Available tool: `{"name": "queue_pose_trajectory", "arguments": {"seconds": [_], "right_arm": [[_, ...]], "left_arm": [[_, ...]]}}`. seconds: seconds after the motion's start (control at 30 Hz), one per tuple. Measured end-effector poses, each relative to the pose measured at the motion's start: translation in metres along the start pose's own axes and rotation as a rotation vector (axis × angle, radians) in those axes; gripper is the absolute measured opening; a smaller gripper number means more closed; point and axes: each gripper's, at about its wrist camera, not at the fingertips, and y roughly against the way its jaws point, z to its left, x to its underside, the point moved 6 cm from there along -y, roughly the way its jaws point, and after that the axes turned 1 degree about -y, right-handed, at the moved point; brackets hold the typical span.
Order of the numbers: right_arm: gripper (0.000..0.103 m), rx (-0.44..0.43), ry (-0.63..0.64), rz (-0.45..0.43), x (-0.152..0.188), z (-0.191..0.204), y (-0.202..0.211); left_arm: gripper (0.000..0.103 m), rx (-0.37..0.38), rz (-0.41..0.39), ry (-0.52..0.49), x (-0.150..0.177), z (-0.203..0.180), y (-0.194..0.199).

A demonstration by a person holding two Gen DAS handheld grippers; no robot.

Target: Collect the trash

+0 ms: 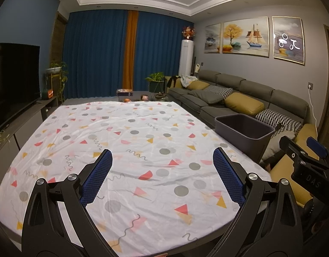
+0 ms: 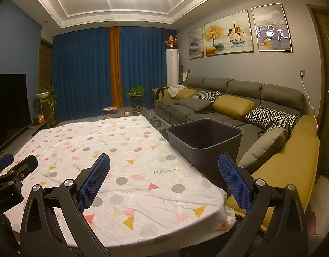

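Ahead of the right claw (image 2: 163,167), spread wide and empty, a dark bin (image 2: 204,141) stands beside the patterned worktop (image 1: 130,141); left claw (image 1: 162,160) equally wide.

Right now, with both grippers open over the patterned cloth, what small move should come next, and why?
Probably pan the cameras to look for trash. The left gripper and right gripper both hang open and hold nothing, the patterned tablecloth shows no loose litter in either view, and the dark bin at its right edge looks empty. With nothing visible to pick, searching seems the likeliest next step.
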Motion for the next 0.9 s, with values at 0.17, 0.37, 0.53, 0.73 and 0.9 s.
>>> {"name": "queue_pose_trajectory", "arguments": {"seconds": [0.17, 0.37, 0.53, 0.73, 0.9], "right_arm": [[0.097, -0.002, -0.002, -0.002, 0.0005, -0.0006, -0.0005], [0.097, -0.008, -0.005, -0.002, 0.0017, -0.0013, 0.0004], [0.097, -0.009, -0.011, -0.002, 0.0019, -0.0019, 0.0009], [0.097, -0.009, -0.016, -0.003, 0.0016, -0.0044, 0.0007], [0.097, -0.01, -0.023, -0.003, 0.0014, -0.0065, 0.001]], "left_arm": [[0.093, -0.006, -0.002, -0.004, 0.0003, 0.0001, 0.0009], [0.093, -0.018, -0.007, -0.011, 0.0007, -0.0004, 0.0026], [0.095, -0.034, -0.02, -0.029, -0.0004, -0.0036, 0.0055], [0.097, -0.044, -0.027, -0.046, 0.0002, -0.007, 0.0069], [0.097, -0.051, -0.008, -0.013, 0.0009, -0.0016, 0.004]]}}
